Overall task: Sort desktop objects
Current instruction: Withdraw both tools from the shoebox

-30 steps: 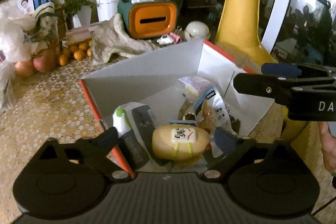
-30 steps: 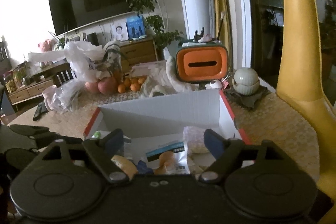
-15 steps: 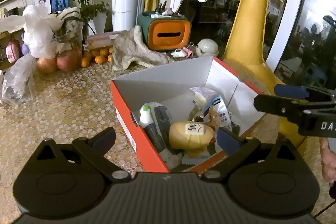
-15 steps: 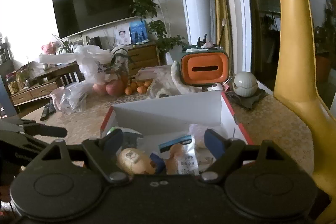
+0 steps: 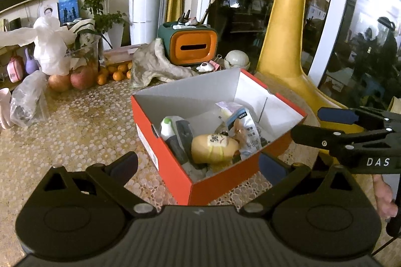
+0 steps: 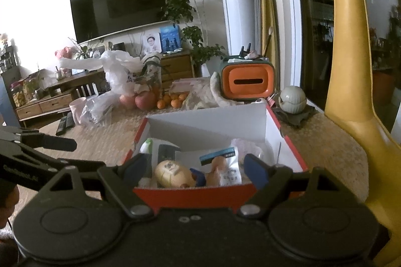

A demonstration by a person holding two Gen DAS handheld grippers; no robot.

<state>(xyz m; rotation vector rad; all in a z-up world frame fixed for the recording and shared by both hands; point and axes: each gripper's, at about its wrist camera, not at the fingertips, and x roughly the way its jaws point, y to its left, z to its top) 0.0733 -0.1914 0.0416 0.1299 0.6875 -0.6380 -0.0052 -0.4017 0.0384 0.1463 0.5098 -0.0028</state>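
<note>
Left-wrist view first: my left tongs (image 5: 198, 161) are spread wide with nothing between them, hanging over the desk (image 5: 82, 126) just short of the near corner of the red box (image 5: 225, 181). Over on the right-wrist view, my right tongs (image 6: 195, 168) are just as wide apart and just as empty, lined up on the box's (image 6: 195, 194) near wall, looking straight in.

So where's the stuff? It's in the box. A yellow bun (image 5: 213, 147) sits near the front, a snack bag (image 5: 243, 126) leans beside it, a white bottle (image 5: 166, 128) stands at the left side, and a dark flat thing next to that I can't identify. From the right I see the same bun (image 6: 173, 173) and bag (image 6: 225, 163).

Now the worries. Both tongs are close to the same corner, so if I bring them in together they could knock each other. That box looks like light card; a bump on its wall from either side would likely shove it across the desk. The bag looks crinkly and slick, so a pinch on its edge might slip. The bun looks soft, and a hard squeeze would dent it. Beyond the box, fruit (image 5: 75, 81), a cloth (image 5: 155, 64) and an orange holder (image 5: 191, 47) crowd the far desk, leaving little room out there.
</note>
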